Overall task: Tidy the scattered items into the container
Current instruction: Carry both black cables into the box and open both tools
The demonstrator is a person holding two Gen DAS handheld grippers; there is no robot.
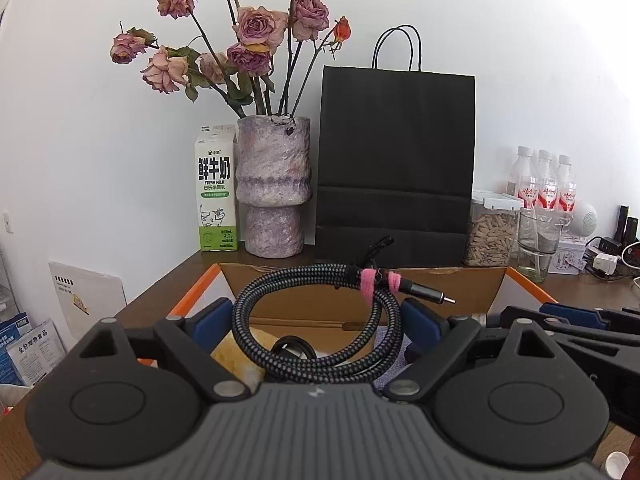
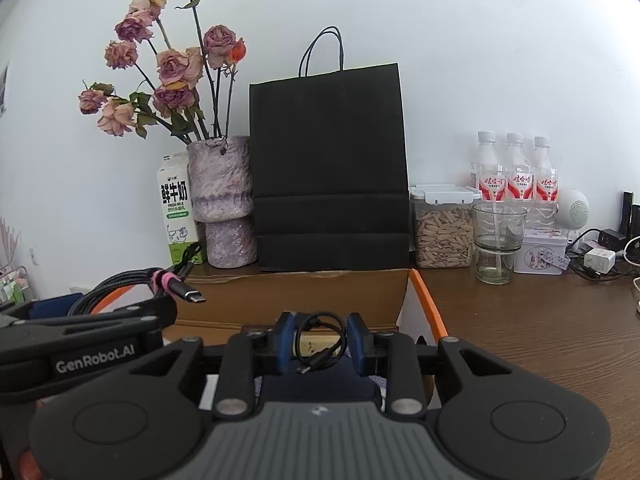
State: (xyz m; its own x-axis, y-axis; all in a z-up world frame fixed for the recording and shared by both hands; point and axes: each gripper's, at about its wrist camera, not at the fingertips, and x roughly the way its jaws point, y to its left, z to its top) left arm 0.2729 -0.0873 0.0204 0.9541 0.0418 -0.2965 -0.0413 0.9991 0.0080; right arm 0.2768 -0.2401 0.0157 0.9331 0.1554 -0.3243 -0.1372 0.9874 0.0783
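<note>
Black bag (image 2: 328,168), vase (image 1: 274,186) crowd behind box (image 2: 420,300).

From my remote seat both feeds were bright and evenly lit, soft daylight washing the white wall (image 1: 520,60) with hardly any shadow. The black paper bag (image 2: 328,168) read as a near-featureless dark block, its creases barely visible. Fisheye bending curved the wooden table (image 2: 540,320) and darkened the frame corners. Focus held sharp centrally; the gripper housings nearest the lens looked slightly soft.
</note>
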